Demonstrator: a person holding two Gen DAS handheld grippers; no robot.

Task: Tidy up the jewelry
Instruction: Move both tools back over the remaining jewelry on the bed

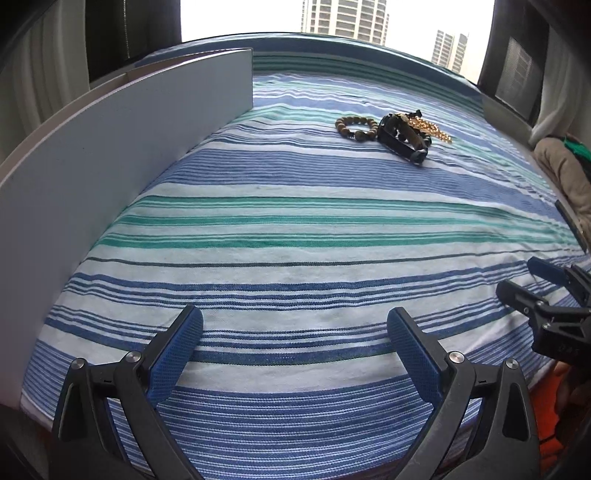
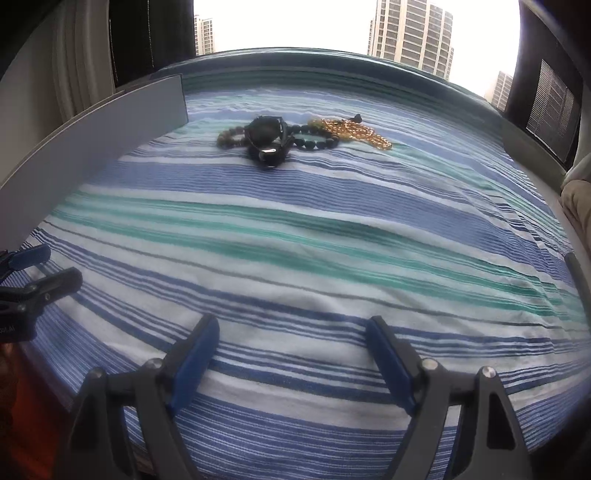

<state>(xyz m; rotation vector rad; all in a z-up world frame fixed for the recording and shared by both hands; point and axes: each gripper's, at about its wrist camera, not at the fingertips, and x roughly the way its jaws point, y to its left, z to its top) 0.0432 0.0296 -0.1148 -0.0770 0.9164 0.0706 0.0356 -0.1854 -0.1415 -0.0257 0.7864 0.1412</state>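
**A:** So where's the jewelry sitting?

**B:** All in one little heap toward the far side of the striped bedsheet. There's a brown bead bracelet on the left end, a black watch lying partly over the pile, a black bead bracelet tucked behind it, and a gold chain bunched up on the right end. They're touching and overlapping each other, kind of tangled tbh.

**A:** Anything near the heap?

**B:** A grey box runs along the left edge of the sheet; its far end sits near the heap but clear of it. Can't see inside it from either camera.

**A:** And the grippers?

**B:** Both are down at the near edge, well apart from the jewelry. Left gripper has its blue pads spread wide, nothing between them. Right gripper same deal, fingers apart and holding nothing, just sheet showing in the gap. They're side by side, each one peeking into the other's view.

**A:** Background?

**B:** A window with high-rise towers outside.
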